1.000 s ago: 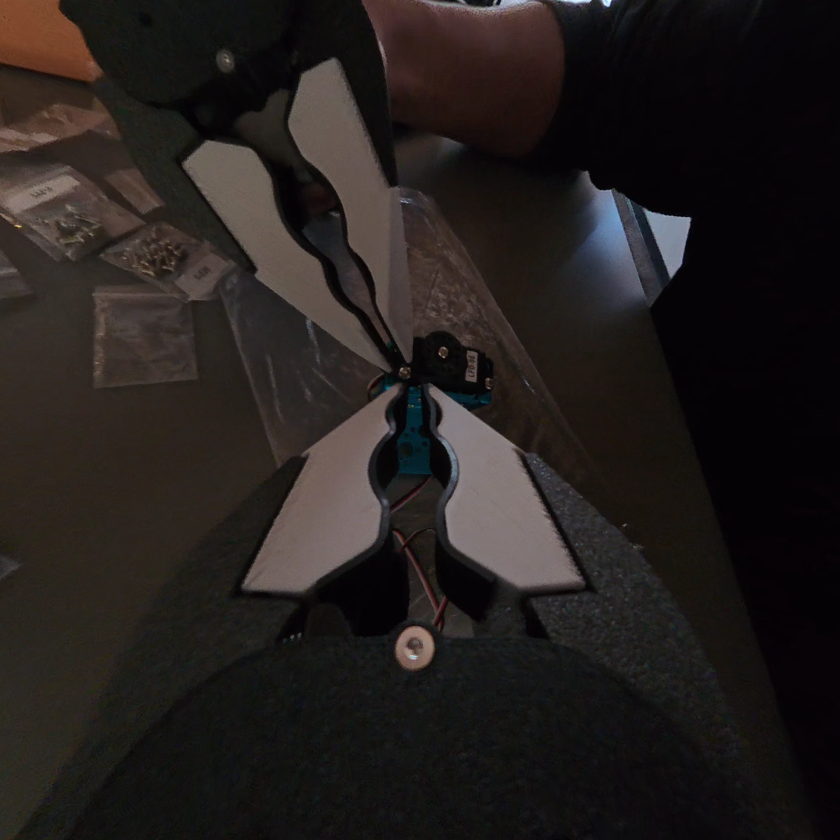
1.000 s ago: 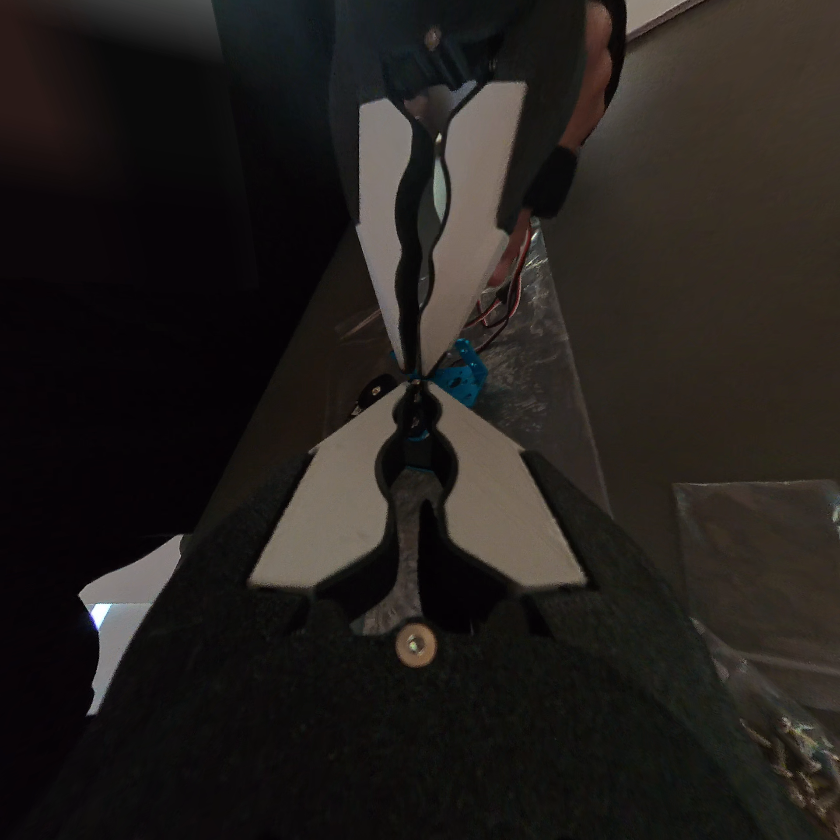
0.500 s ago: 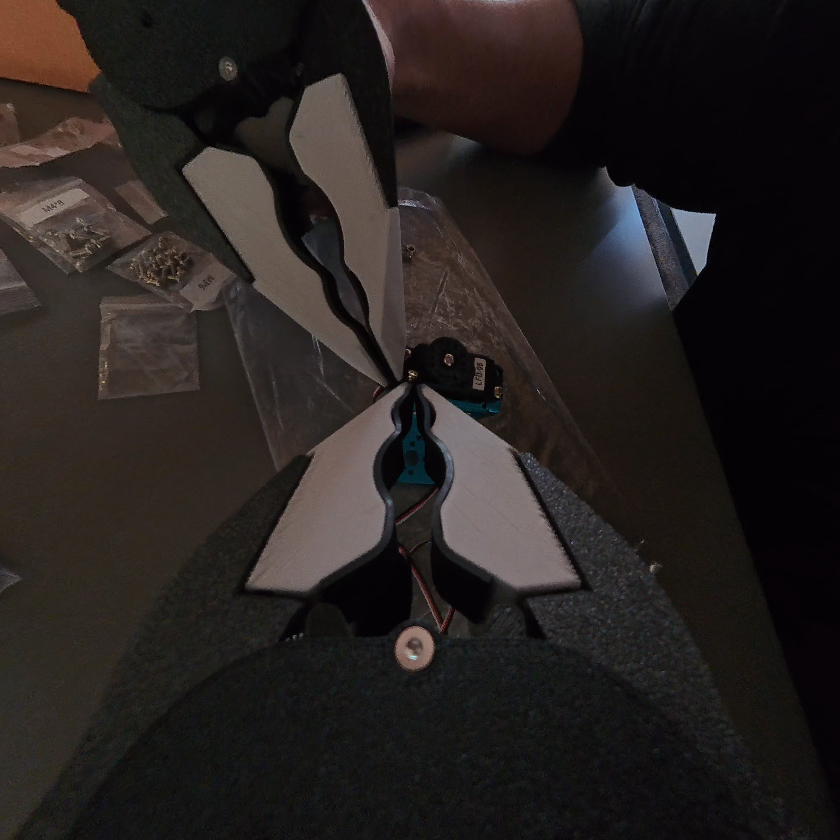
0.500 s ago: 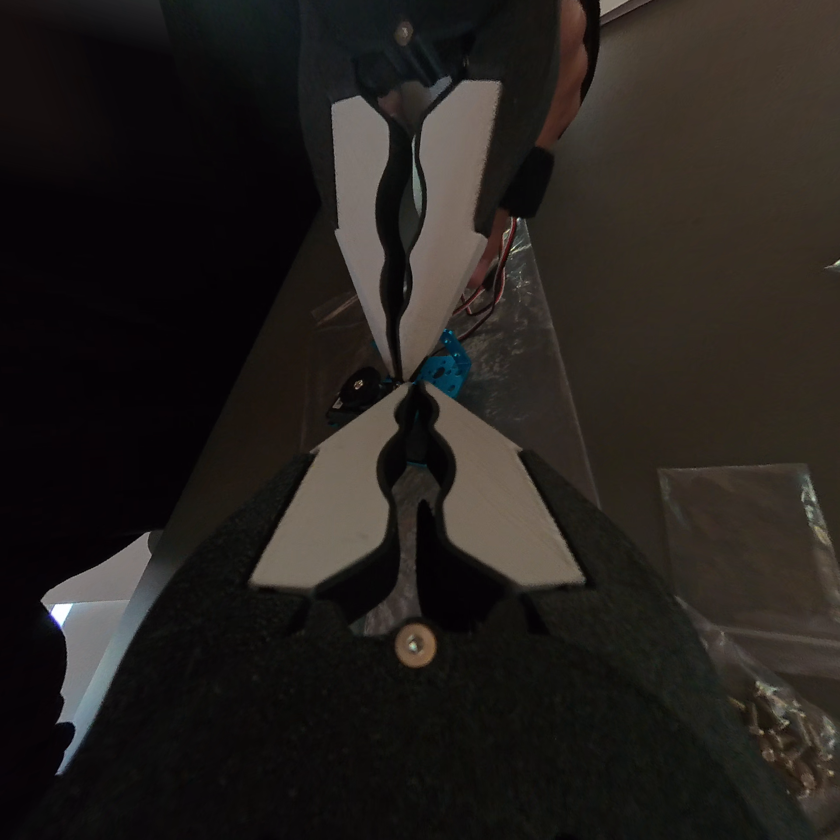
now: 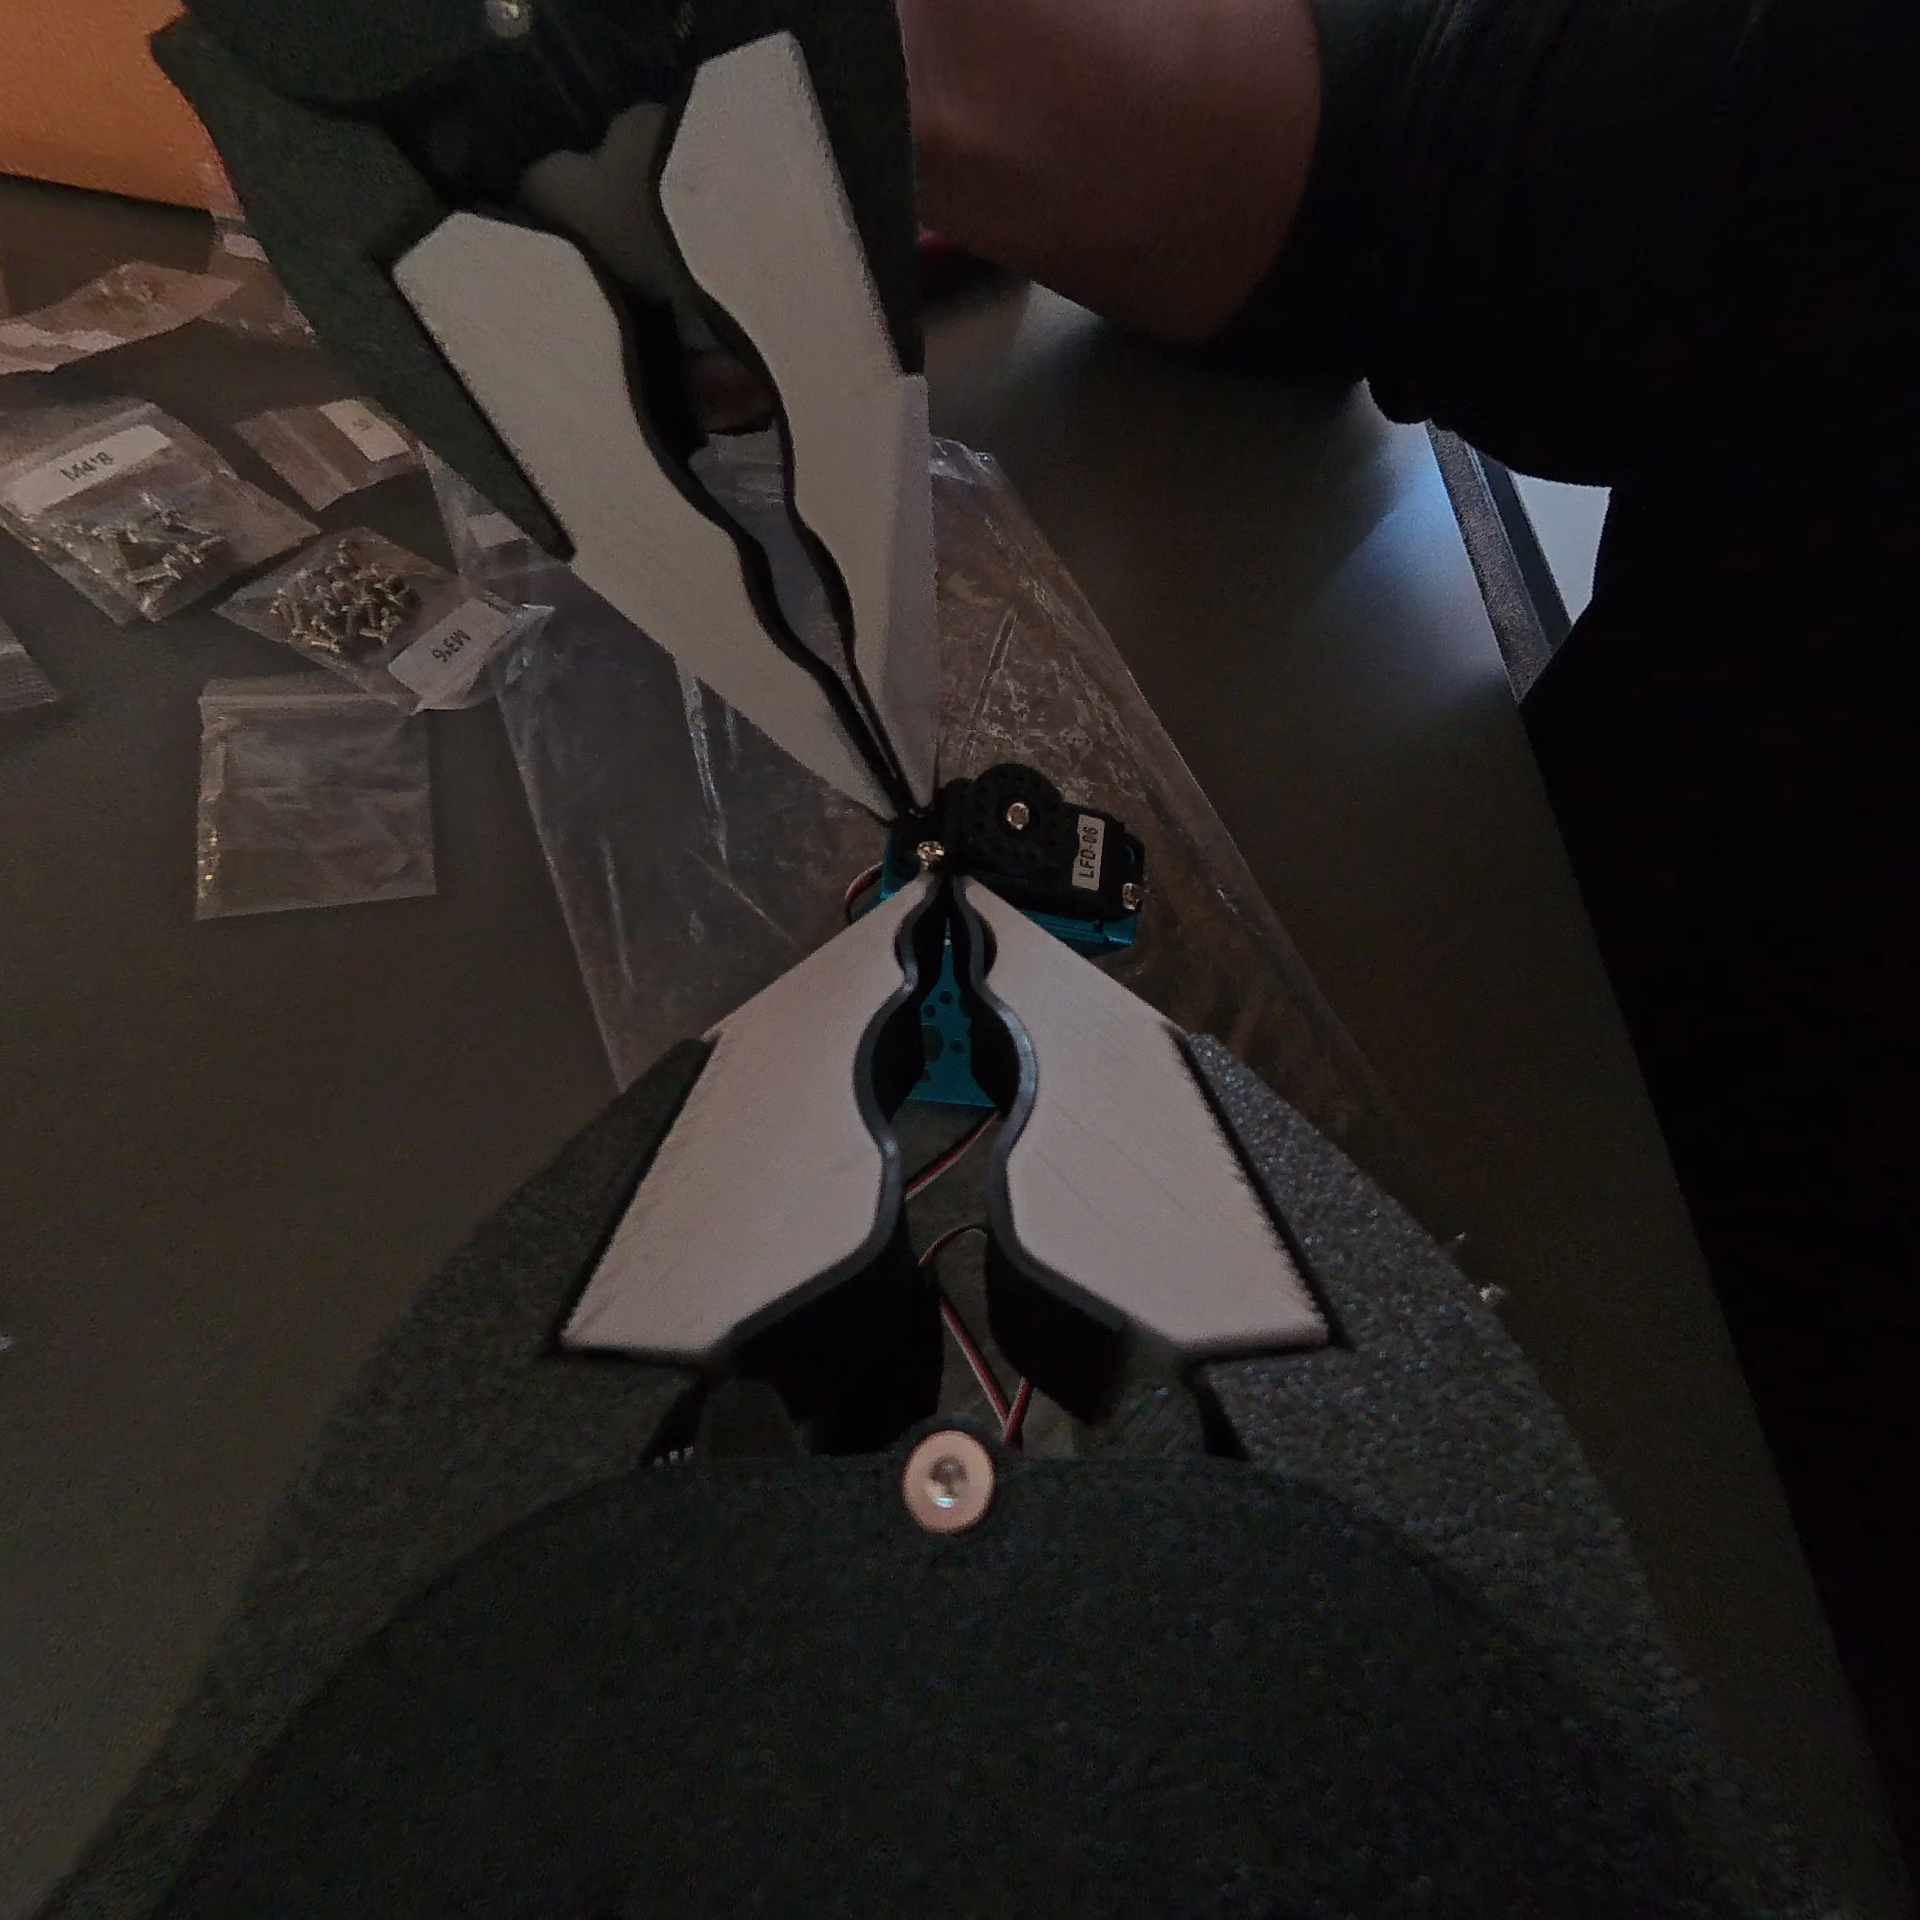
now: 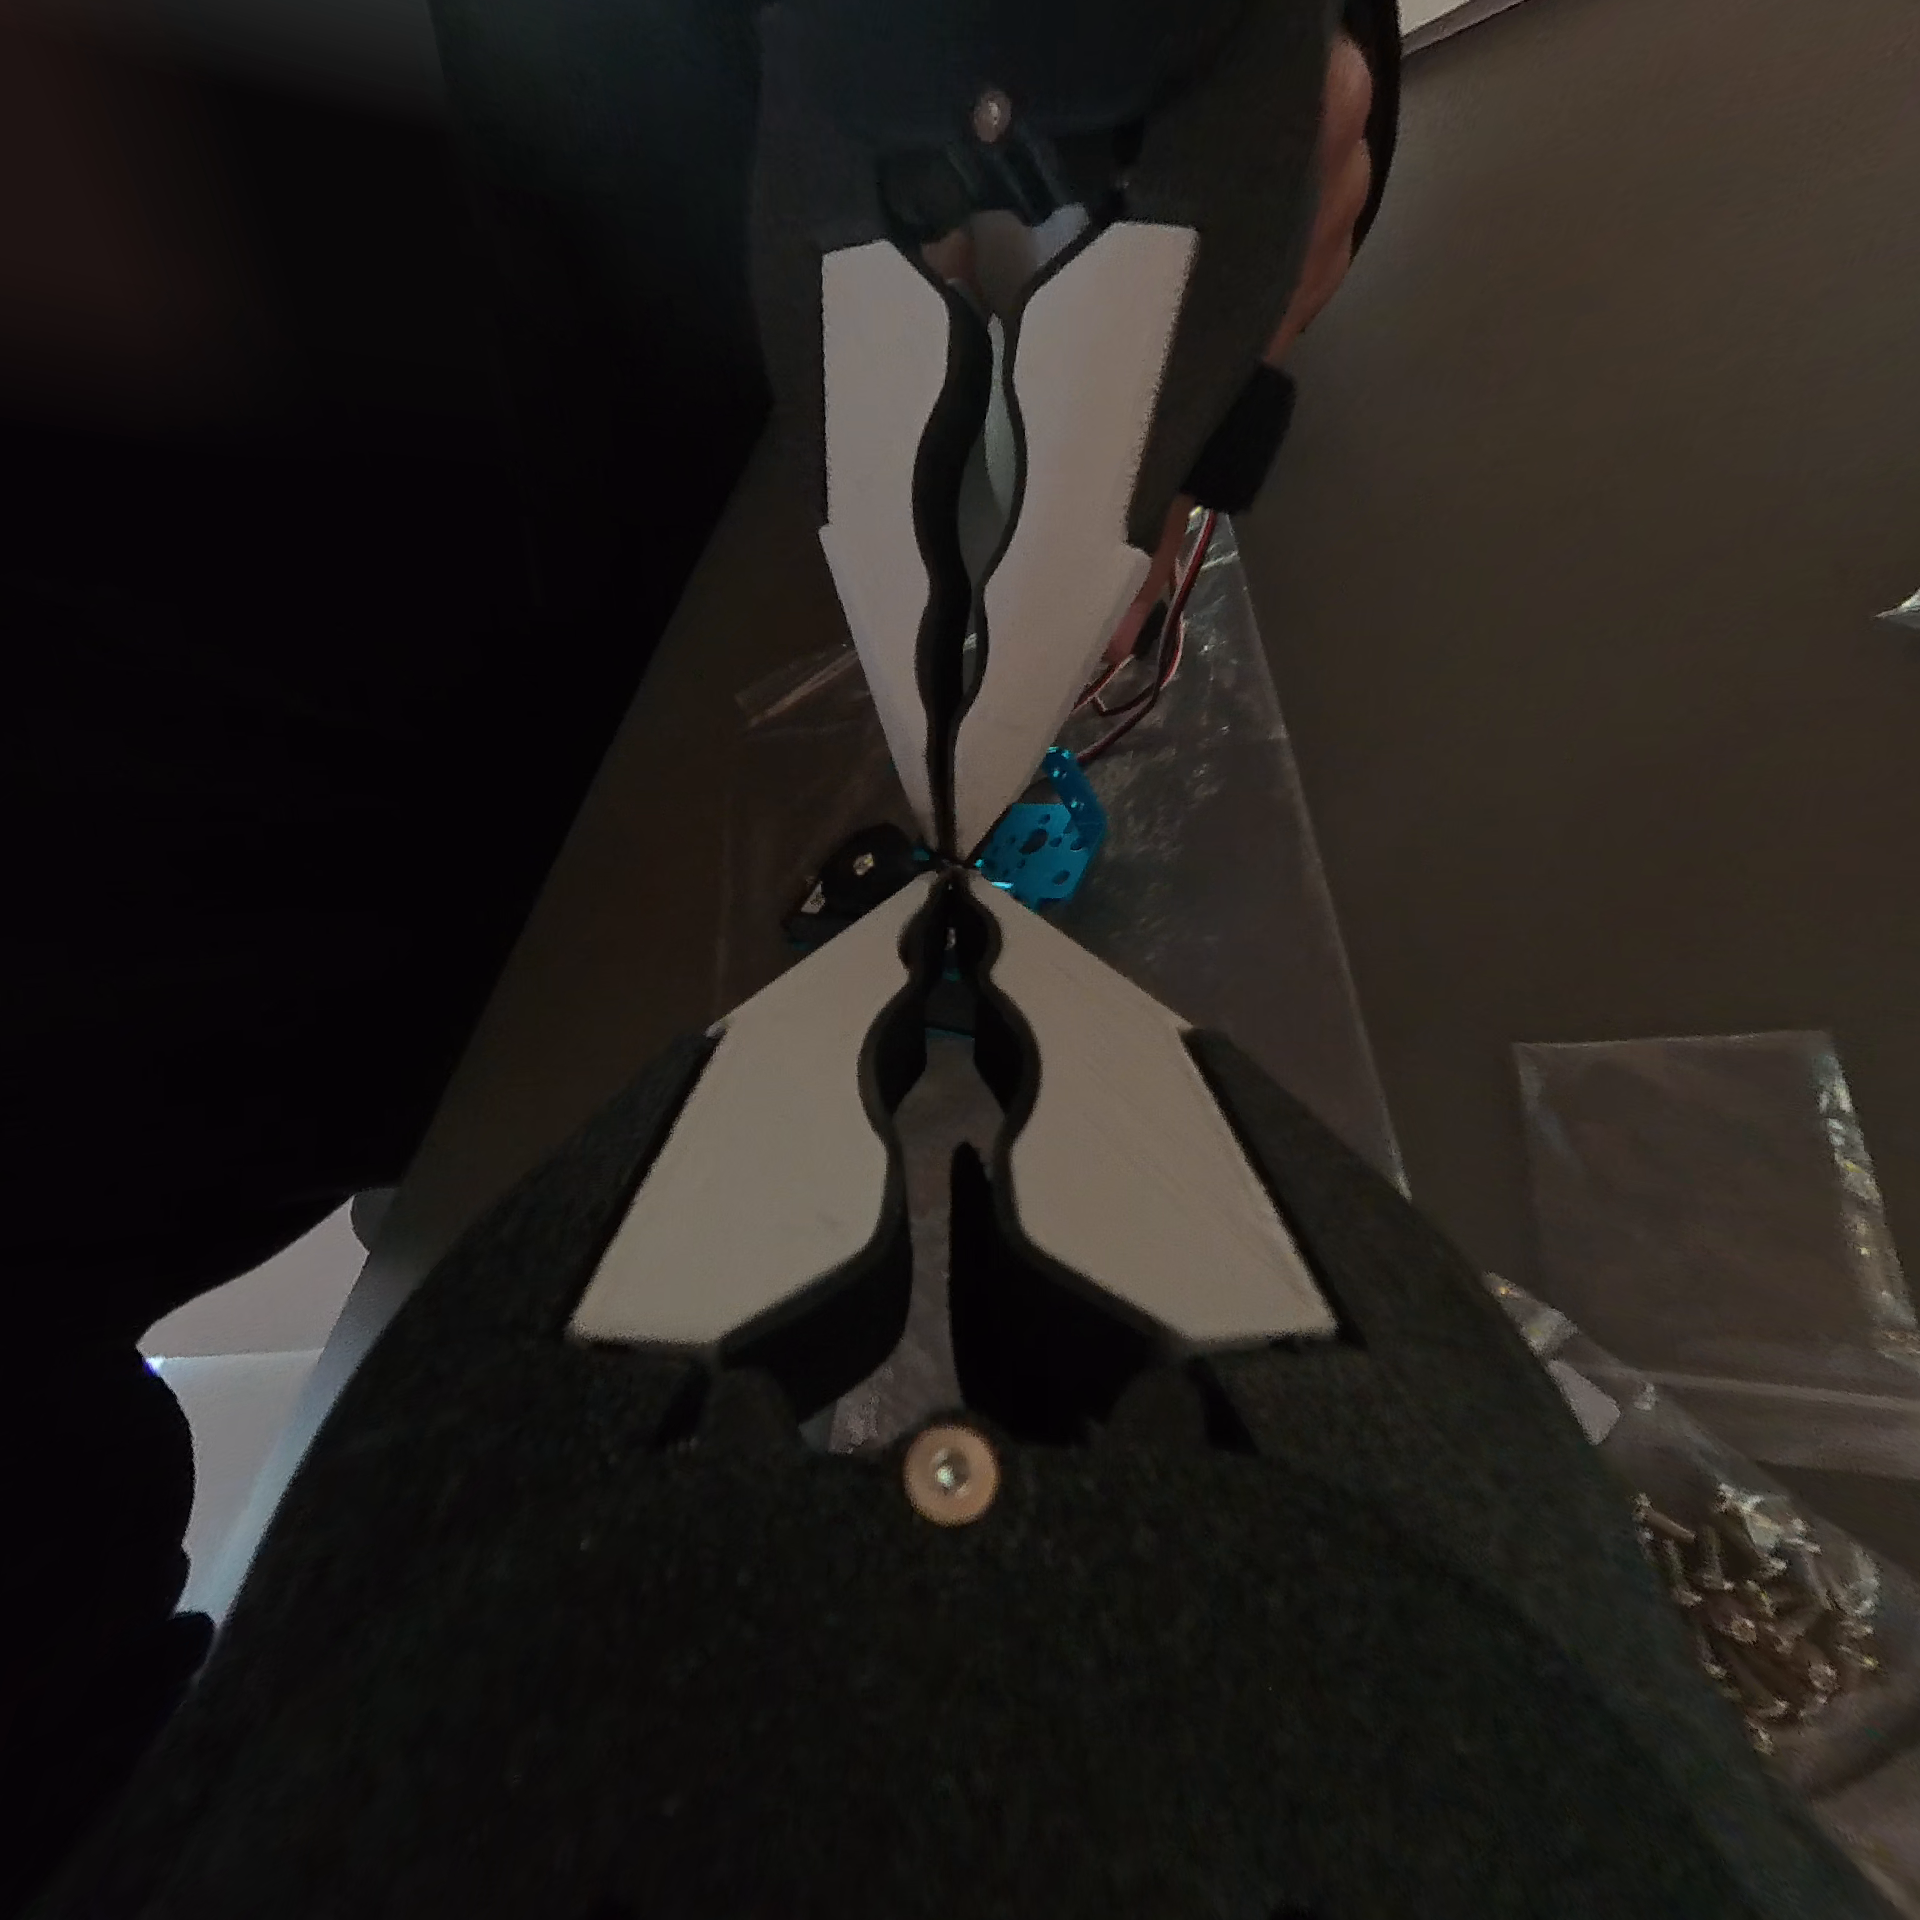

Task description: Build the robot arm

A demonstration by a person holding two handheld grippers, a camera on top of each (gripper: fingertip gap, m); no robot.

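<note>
Both hand-held grippers meet tip to tip over the same little assembly, a black servo [image 5: 1039,847] sitting in a blue bracket [image 5: 951,1039]. The left hand-held gripper [image 5: 948,883] has its tips pinched nearly together right at the bracket's top edge, beside a small screw [image 5: 932,852], and looks clamped on the bracket, though the contact itself is tiny and hard to make out. The right hand-held gripper [image 6: 948,878] comes in from the opposite side, fingers closed to a sliver at the same spot; I can't tell what exactly it's nipping, maybe the screw, maybe just the bracket edge. The servo's red, white and dark wires [image 5: 977,1361] trail back under the left one. The whole thing sits on a clear plastic bag [image 5: 1049,665] lying close to the worktop's [image 5: 260,1091] edge, where a person in a dark sleeve [image 5: 1662,312] stands. Farther in from that edge are small zip bags of screws [image 5: 343,603] with white labels, plus an empty-looking bag [image 5: 312,795]. From the right wrist view another heap of screws [image 6: 1756,1621] sits in a bag near the frame corner.
</note>
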